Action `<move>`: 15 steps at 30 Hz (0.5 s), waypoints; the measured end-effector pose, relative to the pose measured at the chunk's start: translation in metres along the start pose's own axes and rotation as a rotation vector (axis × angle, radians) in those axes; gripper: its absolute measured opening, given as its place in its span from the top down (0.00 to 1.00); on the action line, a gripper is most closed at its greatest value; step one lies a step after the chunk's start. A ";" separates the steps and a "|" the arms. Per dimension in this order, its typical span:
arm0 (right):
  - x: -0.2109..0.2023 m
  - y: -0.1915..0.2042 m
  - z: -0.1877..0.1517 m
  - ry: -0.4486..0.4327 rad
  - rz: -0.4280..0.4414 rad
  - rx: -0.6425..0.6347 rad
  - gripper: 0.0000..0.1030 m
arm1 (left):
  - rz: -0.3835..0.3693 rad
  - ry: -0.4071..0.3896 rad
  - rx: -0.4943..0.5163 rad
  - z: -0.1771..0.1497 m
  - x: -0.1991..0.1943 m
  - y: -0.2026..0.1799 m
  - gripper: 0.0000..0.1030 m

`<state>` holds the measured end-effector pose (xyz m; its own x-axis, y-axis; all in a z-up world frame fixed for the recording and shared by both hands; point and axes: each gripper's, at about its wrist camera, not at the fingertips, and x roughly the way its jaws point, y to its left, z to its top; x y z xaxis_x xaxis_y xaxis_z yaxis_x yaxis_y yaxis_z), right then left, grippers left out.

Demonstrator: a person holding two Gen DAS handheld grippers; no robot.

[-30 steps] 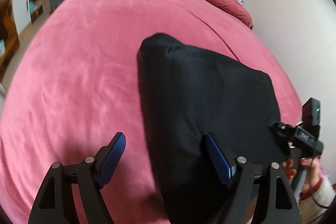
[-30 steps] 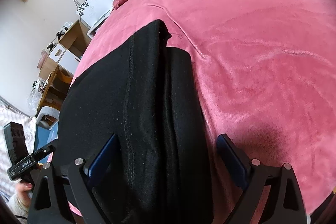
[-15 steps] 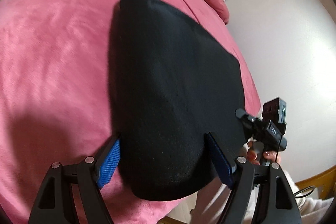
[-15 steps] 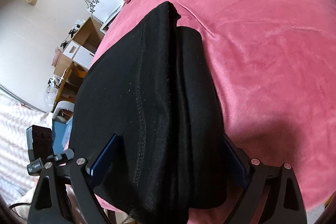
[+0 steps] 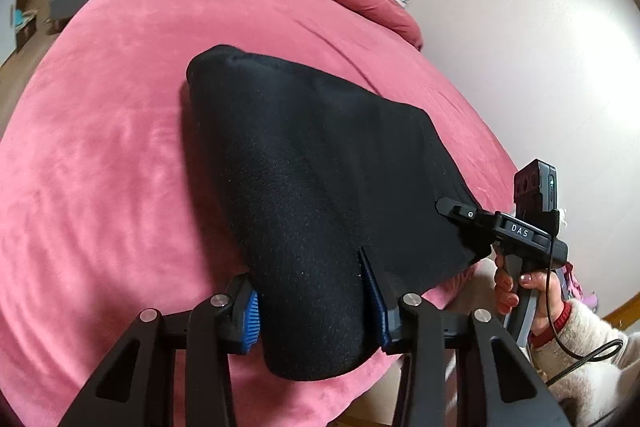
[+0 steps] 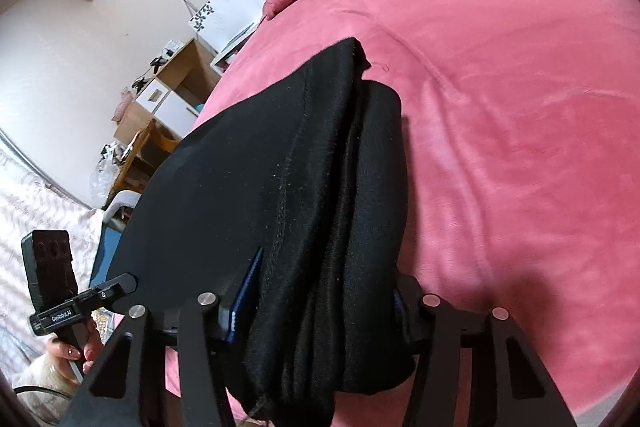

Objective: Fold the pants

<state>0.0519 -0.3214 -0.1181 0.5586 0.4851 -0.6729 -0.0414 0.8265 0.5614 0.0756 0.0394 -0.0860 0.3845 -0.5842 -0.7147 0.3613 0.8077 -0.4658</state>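
1. Left wrist view: the folded black fleece pants (image 5: 320, 187) lie on the pink plush bed (image 5: 100, 187), stretching from 6 o'clock up toward 11 o'clock. The left tongs (image 5: 314, 311) are closing, with the thick folded near edge between their blue pads, which already dent the cloth. At 4 o'clock, the right tongs (image 5: 452, 207) reach onto the far corner.

2. Right wrist view: the pants (image 6: 260, 195) run from 6 o'clock toward 12 o'clock. The right tongs (image 6: 316, 307) are closing on the stacked layers at the seam side; the pads press the bundle.

3. Risk, as I judge it: the stack is bulky (several layers), so a pad may catch only the upper layers. Lower ones could then sag free on lifting, skewing the fold.
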 end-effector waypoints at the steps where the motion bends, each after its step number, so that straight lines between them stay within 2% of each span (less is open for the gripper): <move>1: 0.004 0.002 -0.001 0.005 0.005 0.001 0.44 | 0.007 0.007 -0.005 -0.003 -0.002 0.003 0.57; 4: 0.011 -0.003 0.003 0.031 0.011 0.023 0.33 | -0.006 0.028 -0.037 -0.013 -0.001 0.008 0.53; 9: 0.013 -0.017 0.015 0.061 0.058 0.096 0.32 | -0.022 0.053 -0.105 0.003 0.009 0.024 0.33; 12: 0.018 -0.016 0.020 0.074 0.056 0.102 0.31 | -0.031 0.082 -0.113 0.013 0.023 0.030 0.29; 15: 0.024 -0.008 0.026 0.086 0.015 0.066 0.34 | -0.036 0.091 -0.147 0.019 0.032 0.030 0.31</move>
<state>0.0877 -0.3241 -0.1263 0.4853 0.5224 -0.7012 0.0069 0.7996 0.6005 0.1146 0.0435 -0.1128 0.2924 -0.6085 -0.7377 0.2428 0.7934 -0.5582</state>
